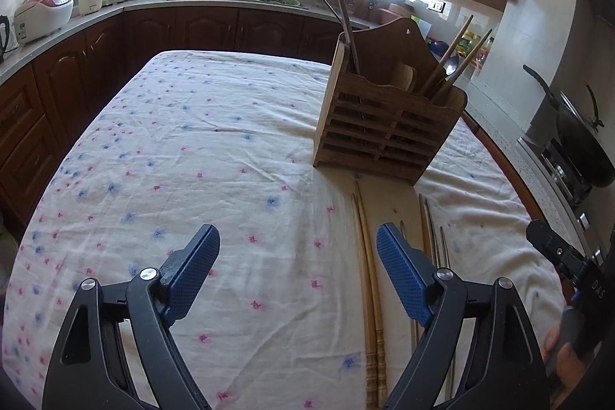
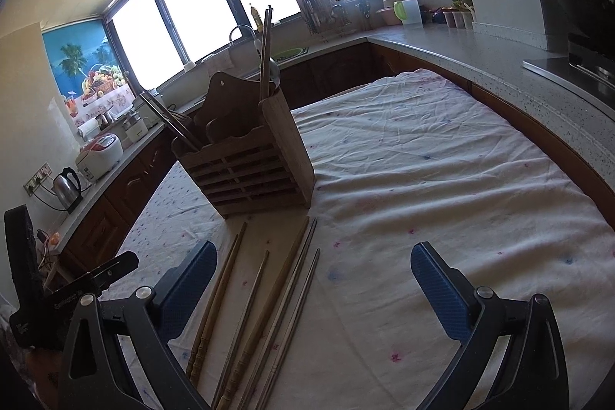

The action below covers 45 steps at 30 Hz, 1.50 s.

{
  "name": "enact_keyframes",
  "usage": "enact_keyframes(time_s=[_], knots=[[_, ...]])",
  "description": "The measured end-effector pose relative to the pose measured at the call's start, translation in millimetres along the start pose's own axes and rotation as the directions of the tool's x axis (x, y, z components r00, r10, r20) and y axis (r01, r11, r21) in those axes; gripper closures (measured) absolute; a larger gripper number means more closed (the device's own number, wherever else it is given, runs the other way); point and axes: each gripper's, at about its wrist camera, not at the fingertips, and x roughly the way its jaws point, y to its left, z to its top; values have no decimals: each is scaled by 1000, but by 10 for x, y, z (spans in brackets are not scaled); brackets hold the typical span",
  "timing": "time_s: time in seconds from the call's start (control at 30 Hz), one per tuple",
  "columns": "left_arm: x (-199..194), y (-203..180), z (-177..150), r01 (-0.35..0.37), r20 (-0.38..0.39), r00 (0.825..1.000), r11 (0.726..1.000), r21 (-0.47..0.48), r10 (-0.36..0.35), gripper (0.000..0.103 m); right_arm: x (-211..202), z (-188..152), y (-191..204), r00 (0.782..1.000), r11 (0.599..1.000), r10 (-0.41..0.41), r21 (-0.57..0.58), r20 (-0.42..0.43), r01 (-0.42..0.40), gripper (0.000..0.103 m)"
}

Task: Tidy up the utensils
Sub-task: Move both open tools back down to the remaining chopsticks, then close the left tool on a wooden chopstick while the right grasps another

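A slatted wooden utensil holder (image 1: 384, 129) (image 2: 250, 168) stands on the flowered tablecloth (image 1: 192, 141), with chopsticks and a spoon upright in it. Several loose chopsticks lie on the cloth in front of it: a wooden pair (image 1: 367, 256) (image 2: 217, 294), one more wooden stick (image 2: 275, 294) and thin metal ones (image 1: 434, 241) (image 2: 301, 294). My left gripper (image 1: 298, 229) is open above the cloth, the wooden pair lying just inside its right finger. My right gripper (image 2: 314, 246) is open too, with most of the loose chopsticks under its left half. Neither holds anything.
Dark wooden cabinets and a pale counter wrap around the table. A rice cooker (image 1: 44, 14) and a kettle (image 2: 69, 189) stand at the left, a black wok (image 1: 584, 137) on the stove at the right. A hand (image 1: 557, 344) holds the right gripper.
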Motion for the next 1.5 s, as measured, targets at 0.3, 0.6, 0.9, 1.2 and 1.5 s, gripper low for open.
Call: enact_keyframes(time_s=[0.3, 0.6, 0.9, 1.2, 1.5], knots=[[395, -209, -84, 64, -150, 987, 996, 63, -54, 47, 361, -71, 102, 991, 1000, 3, -26, -137, -7, 47], [685, -435, -188, 78, -234, 971, 986, 146, -42, 64, 758, -281, 247, 958, 994, -45, -109, -285, 15, 67], [641, -374, -216, 72, -230, 973, 978, 194, -26, 64, 748, -331, 197, 948, 979, -120, -193, -294, 64, 82], [629, -306, -87, 59, -226, 974, 986, 158, -22, 66, 584, -186, 27, 964, 995, -69, -92, -256, 47, 75], [936, -369, 126, 50, -240, 971, 984, 171, -8, 66, 1049, 11, 155, 957, 997, -42, -81, -286, 19, 79]])
